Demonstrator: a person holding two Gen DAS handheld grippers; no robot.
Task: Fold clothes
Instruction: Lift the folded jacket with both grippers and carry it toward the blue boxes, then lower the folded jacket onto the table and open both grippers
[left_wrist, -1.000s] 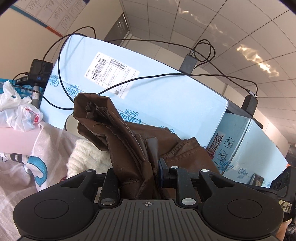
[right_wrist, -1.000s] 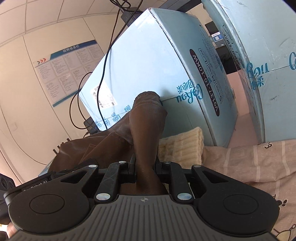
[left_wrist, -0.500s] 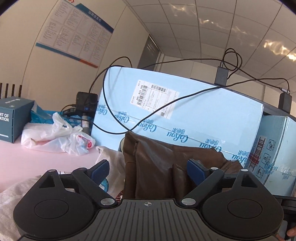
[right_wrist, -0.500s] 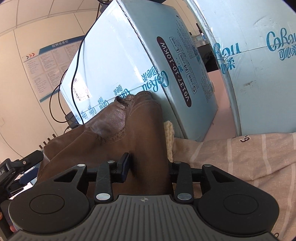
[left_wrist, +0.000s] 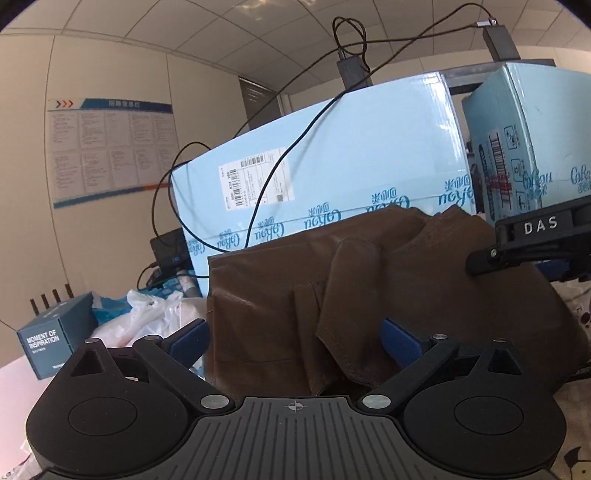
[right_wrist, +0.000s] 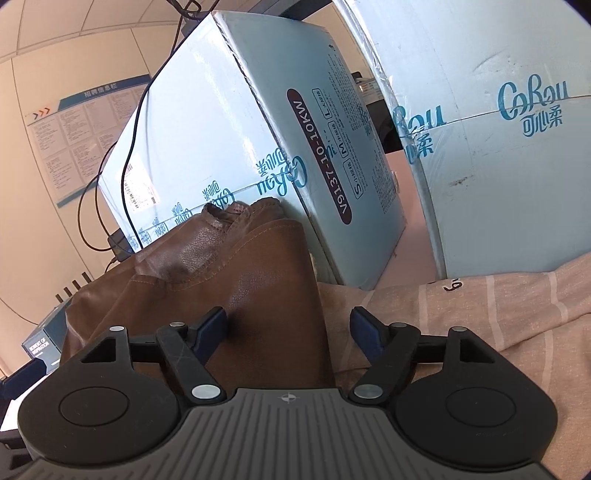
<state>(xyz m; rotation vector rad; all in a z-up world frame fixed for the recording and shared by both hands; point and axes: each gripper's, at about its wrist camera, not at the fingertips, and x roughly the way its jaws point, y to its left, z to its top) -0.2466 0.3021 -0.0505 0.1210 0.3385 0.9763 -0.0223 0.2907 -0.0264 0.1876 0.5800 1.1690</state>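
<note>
A brown leather garment (left_wrist: 369, 280) lies folded in a heap in front of the light blue boxes; it also shows in the right wrist view (right_wrist: 229, 280). My left gripper (left_wrist: 295, 341) is open, its blue pads on either side of the garment's near edge without clamping it. My right gripper (right_wrist: 288, 328) is open too, with the garment's right fold lying between its pads. The other gripper's black body (left_wrist: 532, 236) shows at the right of the left wrist view, just above the garment.
Large light blue cartons (left_wrist: 351, 166) with black cables (left_wrist: 280, 162) stand right behind the garment. White plastic bags (left_wrist: 147, 314) and a small dark box (left_wrist: 55, 339) lie at the left. A pink striped cloth (right_wrist: 480, 310) lies at the right.
Both grippers have opened and let go of the brown garment, which has dropped from a raised bunch into a flat folded heap. Both grippers have drawn back slightly.
</note>
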